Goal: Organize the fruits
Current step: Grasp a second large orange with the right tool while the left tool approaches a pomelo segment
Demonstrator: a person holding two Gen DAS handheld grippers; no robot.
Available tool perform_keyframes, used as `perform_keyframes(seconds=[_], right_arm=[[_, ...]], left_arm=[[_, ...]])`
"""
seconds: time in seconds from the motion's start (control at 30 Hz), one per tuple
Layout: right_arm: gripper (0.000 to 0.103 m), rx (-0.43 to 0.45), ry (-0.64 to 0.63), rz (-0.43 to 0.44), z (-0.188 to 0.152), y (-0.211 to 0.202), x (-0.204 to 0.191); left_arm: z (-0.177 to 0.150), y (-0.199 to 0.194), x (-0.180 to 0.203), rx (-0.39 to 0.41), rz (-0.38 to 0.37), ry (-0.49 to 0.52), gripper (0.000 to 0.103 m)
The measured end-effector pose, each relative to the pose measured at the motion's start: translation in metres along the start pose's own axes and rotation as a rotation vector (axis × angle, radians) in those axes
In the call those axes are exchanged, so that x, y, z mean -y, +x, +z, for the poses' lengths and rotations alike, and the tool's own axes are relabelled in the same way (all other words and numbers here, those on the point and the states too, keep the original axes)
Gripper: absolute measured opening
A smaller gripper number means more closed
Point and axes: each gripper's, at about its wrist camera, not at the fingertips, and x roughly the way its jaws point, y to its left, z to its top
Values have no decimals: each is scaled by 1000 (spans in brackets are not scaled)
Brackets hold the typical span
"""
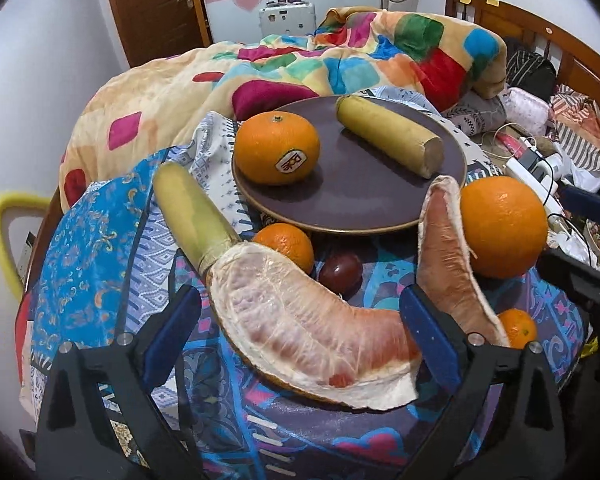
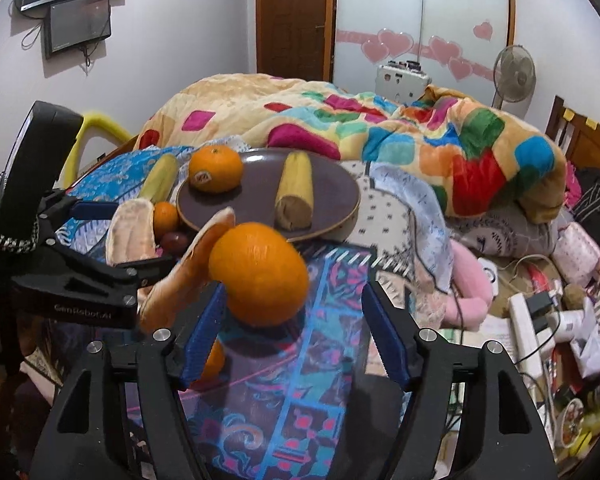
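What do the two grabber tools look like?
Both are black plastic frames with two blue ridged fingers and shiny silver bolts. The left tool seen from the right wrist view has white "GenRobot.AI" lettering and a black-and-white braided cable. The right tool looks the same.

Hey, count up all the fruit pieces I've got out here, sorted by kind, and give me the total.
Oranges: 4
Yellow-green stalk pieces: 2
Pomelo segments: 2
Dark red round fruit: 1
Total: 9
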Motion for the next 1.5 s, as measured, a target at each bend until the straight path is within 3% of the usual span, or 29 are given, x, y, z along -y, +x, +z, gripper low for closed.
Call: perform_keyframes(seconds=[0.2, 0.43, 0.6, 0.9, 1.1, 1.23, 1.33, 1.5], right_arm=[[68, -6, -21, 32, -1, 10, -11], [69, -14, -22, 38, 1, 24, -12], [69, -18, -1, 45, 1, 32, -11], [63, -12, 49, 86, 2, 36, -7], [61, -8, 70, 95, -1, 30, -1], [61, -7, 74, 92, -3, 24, 3], [61, -1, 73, 85, -3, 19, 4], [61, 10, 75, 77, -2, 12, 7]], left_arm=[[-17, -9, -10, -5, 37, 72, 101], [-31, -21, -33, -35, 10, 57, 101], [-36, -39, -40, 4, 30, 60, 101], [-38, -28, -50, -58, -62, -43, 100], [-35, -12, -53, -96, -148, -133, 81], [-33, -7, -46, -74, -118, -122, 75], [-34, -10, -40, -38, -98, -83, 60], [-33, -12, -37, -15, -92, -38, 54]])
